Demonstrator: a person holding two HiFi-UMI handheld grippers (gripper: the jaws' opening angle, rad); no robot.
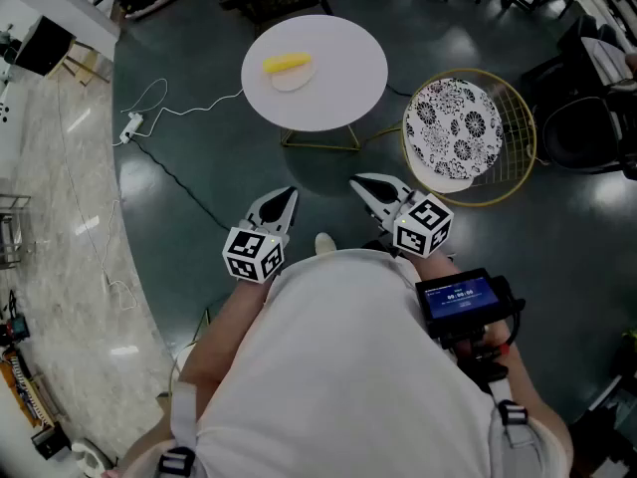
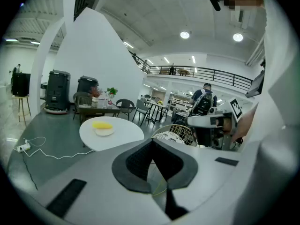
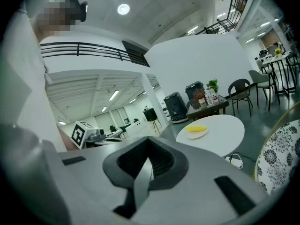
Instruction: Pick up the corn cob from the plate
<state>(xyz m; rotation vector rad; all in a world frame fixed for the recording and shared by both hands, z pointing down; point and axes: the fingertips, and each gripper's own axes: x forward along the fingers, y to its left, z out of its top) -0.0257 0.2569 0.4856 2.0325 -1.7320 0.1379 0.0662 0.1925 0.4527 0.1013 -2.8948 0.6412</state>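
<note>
Head view: past the white shirt [image 1: 348,366], the left gripper [image 1: 288,194] and right gripper [image 1: 357,181] sit well short of the far table [image 1: 338,88], where the corn cob [image 1: 286,64] lies on its plate [image 1: 296,84]. Left gripper view: jaws pressed together, empty. Right gripper view: the same. Best to step nearer, then spread one gripper across the cob.

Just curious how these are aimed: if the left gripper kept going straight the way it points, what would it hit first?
Probably the near right edge of the round white table, right of the corn cob. The left gripper aims near the gap beside the wire chair, so it might slip past.
</note>
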